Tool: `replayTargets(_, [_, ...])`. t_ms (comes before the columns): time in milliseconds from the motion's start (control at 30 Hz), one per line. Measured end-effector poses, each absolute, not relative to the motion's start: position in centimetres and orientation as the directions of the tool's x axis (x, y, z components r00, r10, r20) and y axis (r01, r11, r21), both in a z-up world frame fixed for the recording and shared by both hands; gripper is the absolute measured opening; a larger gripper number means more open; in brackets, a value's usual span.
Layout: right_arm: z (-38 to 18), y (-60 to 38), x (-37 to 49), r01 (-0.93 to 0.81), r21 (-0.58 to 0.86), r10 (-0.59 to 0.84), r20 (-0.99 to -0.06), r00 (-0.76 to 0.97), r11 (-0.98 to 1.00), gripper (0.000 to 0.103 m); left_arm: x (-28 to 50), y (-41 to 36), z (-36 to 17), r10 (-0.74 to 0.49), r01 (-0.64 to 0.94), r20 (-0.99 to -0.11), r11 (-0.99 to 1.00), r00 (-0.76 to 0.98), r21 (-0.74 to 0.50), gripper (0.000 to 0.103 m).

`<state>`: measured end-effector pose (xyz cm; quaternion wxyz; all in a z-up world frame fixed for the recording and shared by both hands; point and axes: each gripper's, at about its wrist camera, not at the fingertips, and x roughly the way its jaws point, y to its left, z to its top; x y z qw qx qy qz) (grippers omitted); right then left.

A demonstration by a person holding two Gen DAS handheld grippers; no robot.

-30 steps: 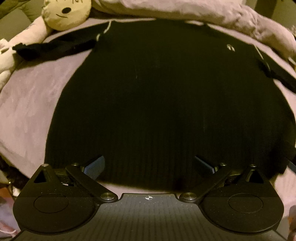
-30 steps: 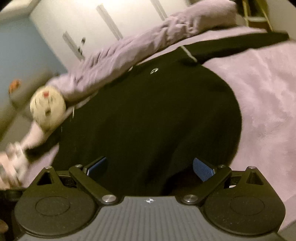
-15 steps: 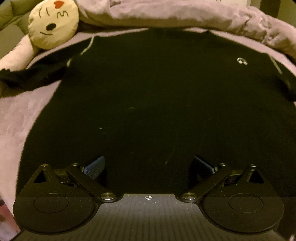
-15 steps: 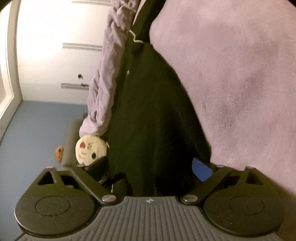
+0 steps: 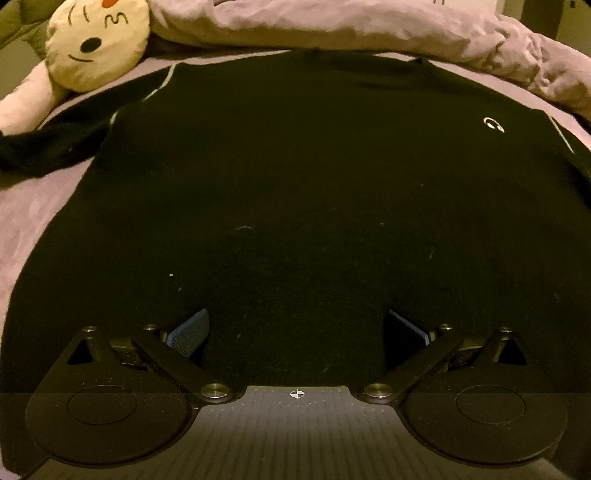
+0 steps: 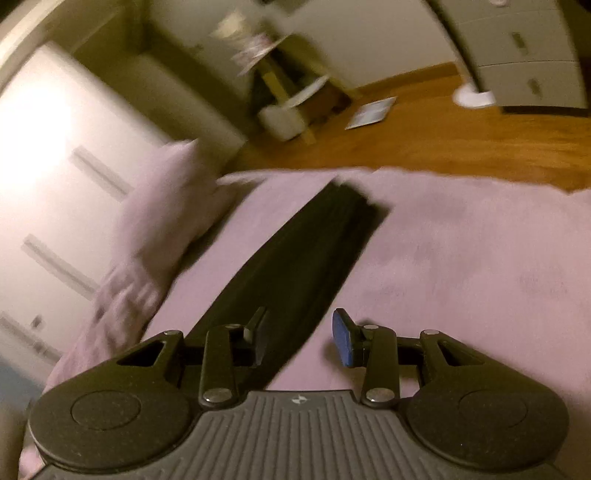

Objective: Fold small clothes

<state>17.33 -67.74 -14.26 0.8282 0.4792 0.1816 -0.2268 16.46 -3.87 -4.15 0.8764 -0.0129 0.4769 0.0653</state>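
Across the wide bed with its fuzzy lilac blanket [image 5: 33,206], spread flat, a black long-sleeved knit sweater [image 5: 295,177] with thin pale shoulder seams and a small white chest logo [image 5: 494,124], neckline toward the far side. Along the far edge, a rumpled lilac duvet [image 5: 369,26], and at the far left a cream round-faced plush toy [image 5: 98,40] lying against one sleeve. Over the sweater's lower hem, the left gripper [image 5: 295,332], blue-padded fingers [image 5: 188,332] spread wide, nothing between them. In the blurred right wrist view, the other black sleeve [image 6: 306,258] stretched out over the blanket toward the bed's edge, wooden floor [image 6: 443,136] beyond. Right gripper [image 6: 299,339] just above that sleeve, fingers parted and straddling the cloth, not closed on it.
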Motion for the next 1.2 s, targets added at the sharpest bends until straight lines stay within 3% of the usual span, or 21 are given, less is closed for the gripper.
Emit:
replayTargets(167, [-16.6, -69.5, 20.4, 0.558, 0.751, -0.208, -0.518, 0.829, 0.354, 0.037, 15.9, -3.5, -4.4, 0.076, -0.116, -0.82, 0.993, 0.568, 0.011, 0.103])
replayTargets(300, [-17.0, -69.5, 21.6, 0.558, 0.761, -0.242, -0.504, 0.829, 0.33, 0.013, 16.2, -3.2, -4.2, 0.06, -0.113, -0.833, 0.994, 0.551, -0.003, 0.103])
replayTargets(467, [-14.3, -69.0, 21.8, 0.546, 0.731, -0.263, -0.479, 0.837, 0.408, 0.011, 16.5, -3.3, -3.9, 0.065, -0.103, -0.845, 0.995, 0.532, 0.011, 0.103])
replayTargets(700, [-5.3, -63.4, 23.1, 0.444, 0.628, -0.249, -0.377, 0.892, 0.639, 0.011, 15.7, -2.2, -3.1, 0.065, -0.107, -0.857, 0.994, 0.51, 0.011, 0.103])
replayTargets(833, [0.9, -54.5, 25.8, 0.251, 0.525, -0.111, -0.284, 0.952, 0.813, 0.011, 14.4, -0.1, -2.0, 0.081, -0.146, -0.832, 0.989, 0.549, 0.0, 0.103])
replayTargets(967, [3.6, -41.5, 28.5, -0.05, 0.374, 0.158, -0.265, 0.951, 0.926, 0.011, 13.0, 2.5, -1.2, 0.102, -0.179, -0.817, 0.984, 0.568, -0.001, 0.103])
replayTargets(1067, [2.1, -33.3, 29.5, -0.23, 0.333, 0.341, -0.328, 0.881, 0.915, 0.018, 12.2, 4.4, -0.9, 0.114, -0.201, -0.808, 0.98, 0.578, -0.006, 0.103])
replayTargets(1133, [0.5, -29.6, 29.4, -0.277, 0.349, 0.406, -0.383, 0.83, 0.895, 0.04, 12.0, 5.8, -0.7, 0.119, -0.226, -0.808, 0.974, 0.577, -0.018, 0.103])
replayTargets(1200, [-1.2, -27.9, 28.3, -0.279, 0.367, 0.418, -0.386, 0.823, 0.888, 0.043, 12.0, 7.0, -0.4, 0.113, -0.24, -0.803, 0.97, 0.585, -0.038, 0.103])
